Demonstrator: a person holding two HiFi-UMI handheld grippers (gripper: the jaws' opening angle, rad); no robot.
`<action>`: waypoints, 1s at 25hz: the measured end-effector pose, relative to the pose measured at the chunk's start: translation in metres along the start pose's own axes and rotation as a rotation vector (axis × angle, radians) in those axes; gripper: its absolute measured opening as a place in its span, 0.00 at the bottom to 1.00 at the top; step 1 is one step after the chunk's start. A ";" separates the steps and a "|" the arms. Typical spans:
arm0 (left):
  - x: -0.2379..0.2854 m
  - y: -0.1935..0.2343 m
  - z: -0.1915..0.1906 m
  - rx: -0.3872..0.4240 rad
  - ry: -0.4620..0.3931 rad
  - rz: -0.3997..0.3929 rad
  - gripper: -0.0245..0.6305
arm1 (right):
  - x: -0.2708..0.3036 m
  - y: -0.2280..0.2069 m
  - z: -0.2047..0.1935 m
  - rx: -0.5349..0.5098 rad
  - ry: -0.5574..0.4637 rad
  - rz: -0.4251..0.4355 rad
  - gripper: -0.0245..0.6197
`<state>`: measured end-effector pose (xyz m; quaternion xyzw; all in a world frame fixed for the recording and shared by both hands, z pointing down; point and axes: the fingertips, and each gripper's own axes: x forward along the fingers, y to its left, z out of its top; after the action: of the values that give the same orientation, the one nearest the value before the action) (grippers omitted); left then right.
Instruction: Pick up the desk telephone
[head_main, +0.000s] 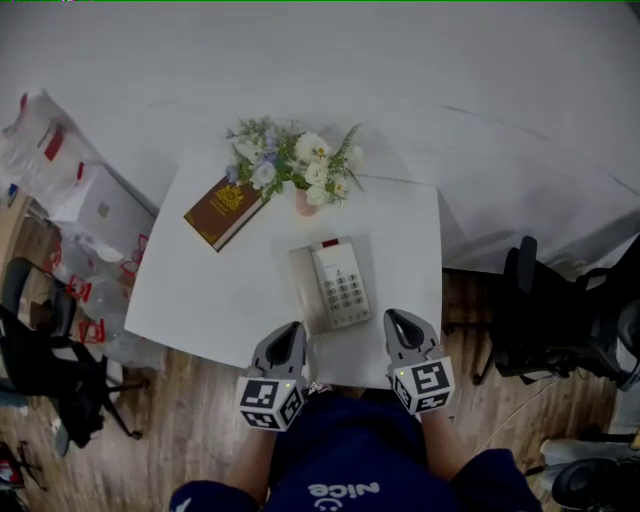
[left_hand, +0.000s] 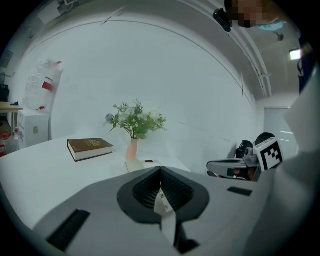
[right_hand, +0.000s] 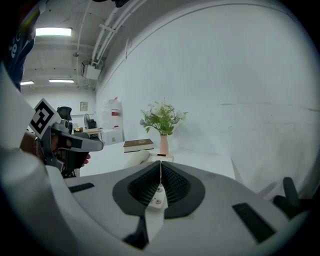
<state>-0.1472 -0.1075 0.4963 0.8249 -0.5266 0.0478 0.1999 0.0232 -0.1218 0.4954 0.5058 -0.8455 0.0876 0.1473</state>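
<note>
Desk telephone (head_main: 333, 284) lies flat on the white bench (head_main: 200, 290), near its front edge, with the handset resting to the left of the keypad. Left tongs (head_main: 291, 332) point at the phone's near left corner, jaws pressed together with nothing between them. Right tongs (head_main: 398, 320) sit just beside its near right corner, jaws likewise closed and empty. Behind the telephone stands a pink vase (head_main: 306, 203) of white and pale blue flowers (head_main: 292, 160), and a brown book (head_main: 224, 210) lies to the vase's left. 1 black chair (head_main: 40, 350) stands on the wooden floor at the left, another (head_main: 560, 325) at the right.
</note>
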 end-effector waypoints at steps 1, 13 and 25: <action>0.001 0.004 -0.001 -0.007 0.004 -0.012 0.06 | 0.002 0.001 0.001 0.001 0.003 -0.010 0.07; 0.024 0.036 -0.008 -0.195 0.061 -0.014 0.06 | 0.033 -0.011 0.007 -0.005 0.102 -0.012 0.07; 0.058 0.052 -0.021 -0.380 0.197 -0.024 0.38 | 0.084 -0.025 -0.010 0.157 0.271 0.167 0.30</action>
<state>-0.1649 -0.1676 0.5465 0.7700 -0.4943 0.0256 0.4026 0.0093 -0.1999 0.5333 0.4271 -0.8477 0.2326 0.2120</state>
